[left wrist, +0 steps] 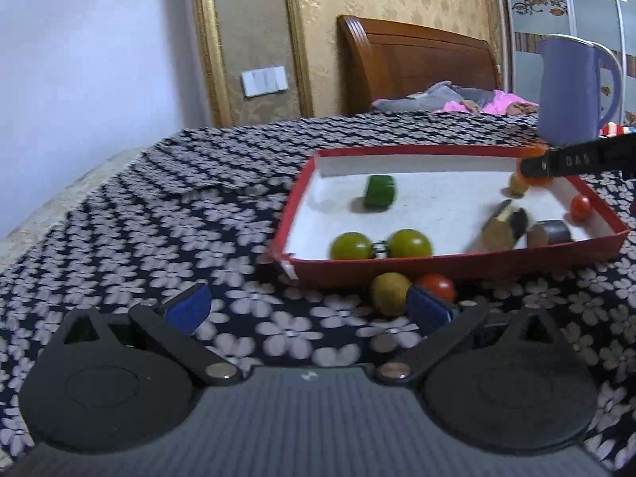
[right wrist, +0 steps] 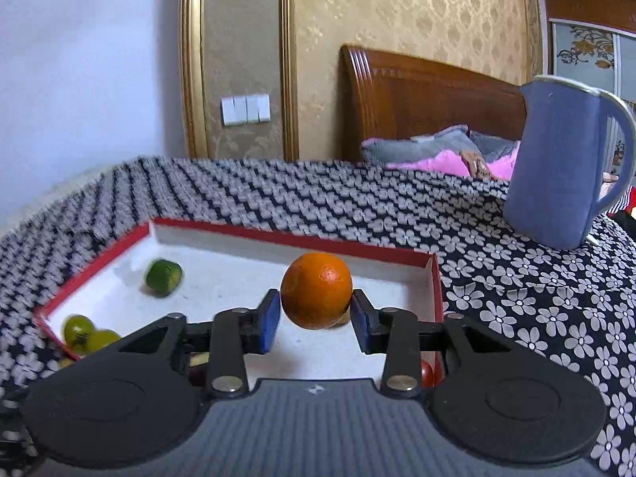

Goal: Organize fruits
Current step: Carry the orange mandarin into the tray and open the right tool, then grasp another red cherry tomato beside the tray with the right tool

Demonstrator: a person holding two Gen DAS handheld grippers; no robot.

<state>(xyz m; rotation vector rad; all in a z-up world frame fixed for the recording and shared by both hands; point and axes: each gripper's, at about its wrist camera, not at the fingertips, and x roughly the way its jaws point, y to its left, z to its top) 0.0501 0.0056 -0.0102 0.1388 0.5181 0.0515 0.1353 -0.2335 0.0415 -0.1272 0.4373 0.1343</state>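
Centrally, red tray (left wrist: 457, 266) on floral cloth (left wrist: 159, 238), as landmark. Inside tray: green cut piece (left wrist: 380, 191) toward far wall; two round green fruits (left wrist: 351, 245) against near wall, side by side; small red tomato (left wrist: 581, 206) at right wall; dark cut pieces (left wrist: 505, 226) near right corner. Outside tray, touching or just beside near wall: yellow fruit (left wrist: 391, 292) and red tomato (left wrist: 437, 284). Beyond tray's far right corner: blue jug (left wrist: 572, 91), upright. Left gripper (left wrist: 310, 308) short of tray's near wall, blue pads spread wide, nothing between. Right gripper (right wrist: 316, 320) over tray's right end, orange (right wrist: 316, 286) between pad tips; pressed or merely flanked, cannot tell
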